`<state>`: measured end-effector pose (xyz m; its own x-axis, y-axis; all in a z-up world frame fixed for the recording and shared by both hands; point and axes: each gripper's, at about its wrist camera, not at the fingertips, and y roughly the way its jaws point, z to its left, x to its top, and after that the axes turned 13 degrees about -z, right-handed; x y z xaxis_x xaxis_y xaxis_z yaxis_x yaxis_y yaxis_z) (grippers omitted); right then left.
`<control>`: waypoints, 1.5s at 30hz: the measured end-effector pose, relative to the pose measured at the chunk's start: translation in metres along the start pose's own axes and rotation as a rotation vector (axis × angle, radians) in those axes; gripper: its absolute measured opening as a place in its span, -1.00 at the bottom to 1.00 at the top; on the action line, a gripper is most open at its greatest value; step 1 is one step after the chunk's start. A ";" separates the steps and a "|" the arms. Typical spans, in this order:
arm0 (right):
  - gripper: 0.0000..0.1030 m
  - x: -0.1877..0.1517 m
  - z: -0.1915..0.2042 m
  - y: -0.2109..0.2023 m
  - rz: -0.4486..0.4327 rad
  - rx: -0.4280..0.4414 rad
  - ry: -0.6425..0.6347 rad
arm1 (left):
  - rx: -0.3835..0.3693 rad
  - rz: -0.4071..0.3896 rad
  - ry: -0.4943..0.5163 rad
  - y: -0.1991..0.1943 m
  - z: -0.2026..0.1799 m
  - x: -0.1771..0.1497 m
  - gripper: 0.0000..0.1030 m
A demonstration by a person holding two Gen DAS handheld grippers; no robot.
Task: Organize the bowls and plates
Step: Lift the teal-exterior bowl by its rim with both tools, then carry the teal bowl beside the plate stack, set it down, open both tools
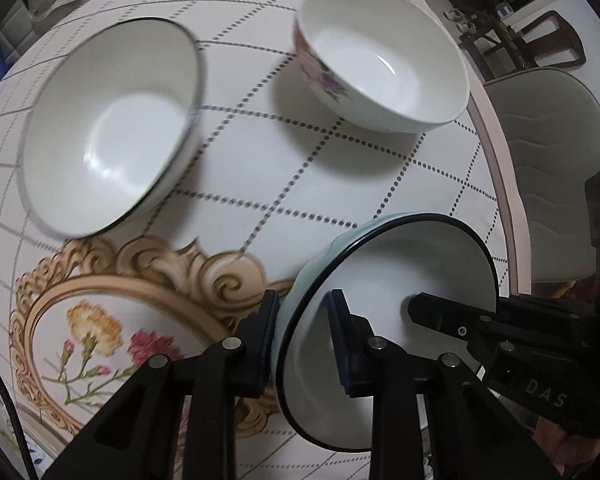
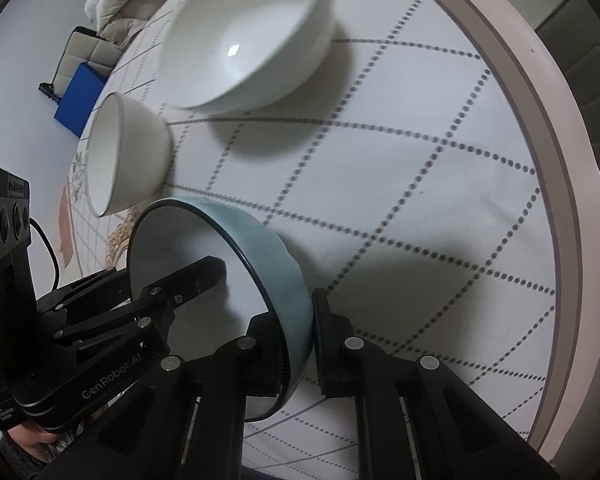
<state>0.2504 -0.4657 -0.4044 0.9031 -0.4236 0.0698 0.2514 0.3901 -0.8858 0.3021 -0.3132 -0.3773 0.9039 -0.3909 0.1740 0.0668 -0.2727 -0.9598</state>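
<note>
A pale blue bowl with a dark rim (image 1: 384, 280) (image 2: 260, 248) is held tilted above the round table. My left gripper (image 1: 304, 320) is shut on its left rim, one finger inside and one outside. My right gripper (image 2: 298, 328) is shut on the opposite rim; it shows in the left wrist view (image 1: 436, 312), and the left gripper shows in the right wrist view (image 2: 196, 272). A white bowl with a dark rim (image 1: 108, 128) (image 2: 124, 156) sits on the left. A white bowl with a flower print (image 1: 380, 56) (image 2: 248, 36) sits farther back.
The table has a checked cloth with dotted lines (image 1: 292, 184) and a gold-framed flower print (image 1: 100, 320). Its pale rim (image 2: 556, 184) curves along the right. A grey chair (image 1: 552, 152) stands beyond the edge. A blue box (image 2: 80, 100) stands on the floor.
</note>
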 end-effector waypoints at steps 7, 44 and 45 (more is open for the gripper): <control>-0.74 -0.019 0.052 0.002 0.020 0.032 -0.079 | 0.035 -0.031 -0.042 -0.035 0.044 -0.038 -0.56; -0.74 -0.170 0.184 0.091 0.265 -0.008 -0.377 | 0.115 0.049 -0.323 -0.056 0.170 -0.192 -0.56; -0.74 -0.170 0.184 0.093 0.266 -0.014 -0.379 | 0.116 0.051 -0.324 -0.053 0.168 -0.191 -0.56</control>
<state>0.1844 -0.2067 -0.4146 0.9998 0.0194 0.0001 -0.0083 0.4327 -0.9015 0.1969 -0.0759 -0.3967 0.9933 -0.0969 0.0635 0.0483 -0.1514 -0.9873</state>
